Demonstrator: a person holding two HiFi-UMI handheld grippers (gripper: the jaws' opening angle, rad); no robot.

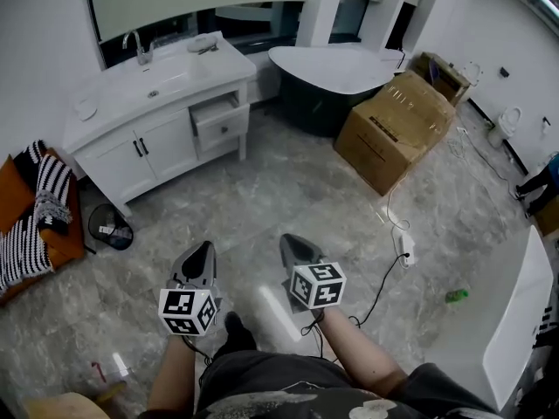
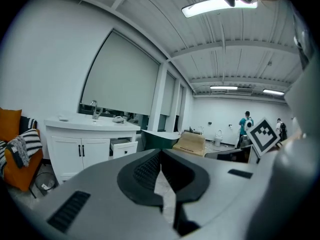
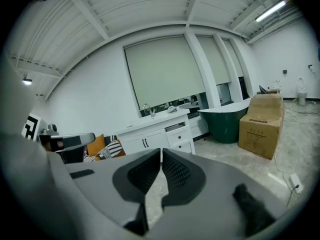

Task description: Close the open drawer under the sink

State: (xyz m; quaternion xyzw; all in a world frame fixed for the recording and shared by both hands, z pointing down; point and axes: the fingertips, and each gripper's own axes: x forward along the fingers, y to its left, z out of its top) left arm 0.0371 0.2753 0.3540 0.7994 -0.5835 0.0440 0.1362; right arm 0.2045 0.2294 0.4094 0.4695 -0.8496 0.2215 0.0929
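We hold our left gripper [image 1: 203, 250] and right gripper [image 1: 291, 241], two in all, jaws pressed together and empty, facing one open drawer [image 1: 217, 113] beside two cabinet doors [image 1: 168, 147].

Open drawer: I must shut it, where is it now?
Head view, upper left: the open drawer is the top one at the right end of the white vanity, beside the dark bathtub.

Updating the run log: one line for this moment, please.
drawer: open, untouched | left claw: shut, empty | right claw: shut, empty | both claws: well short of drawer
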